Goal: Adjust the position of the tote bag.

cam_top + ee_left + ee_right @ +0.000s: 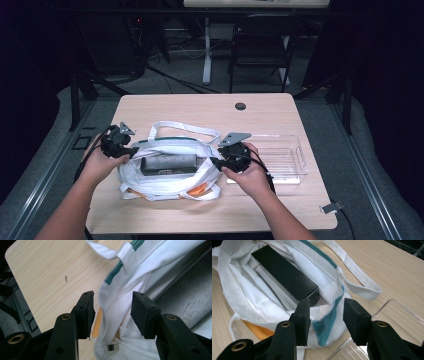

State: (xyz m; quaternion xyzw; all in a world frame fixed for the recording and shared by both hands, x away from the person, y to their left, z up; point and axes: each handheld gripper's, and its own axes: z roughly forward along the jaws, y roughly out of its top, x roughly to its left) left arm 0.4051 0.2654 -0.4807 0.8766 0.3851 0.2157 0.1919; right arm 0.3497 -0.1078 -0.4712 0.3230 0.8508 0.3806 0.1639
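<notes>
The white bag (167, 167) lies open-mouthed near the front edge of the table (260, 112), about midway along it, with a black box (169, 163) lying inside. The left gripper (131, 151) stands at the bag's left rim and the right gripper (215, 162) at its right rim, so the step in hand looks like spreading the mouth around the box.

In the left gripper view the jaws stand fairly wide with the rim (110, 302) running between them; the pads do not seem to press it. In the right gripper view the jaws also stand apart, the teal-edged rim (328, 320) between them and loose.

To do this well, each gripper should close on the rim's hem alone, not on the box end just behind it, then pull outward evenly so the bag does not slide toward the clear tray (282, 160) beside it.

An orange thing (198, 190) peeks from under the bag's front; what it is cannot be told. A small metal piece (111, 347) at the bag's edge is cut off.
</notes>
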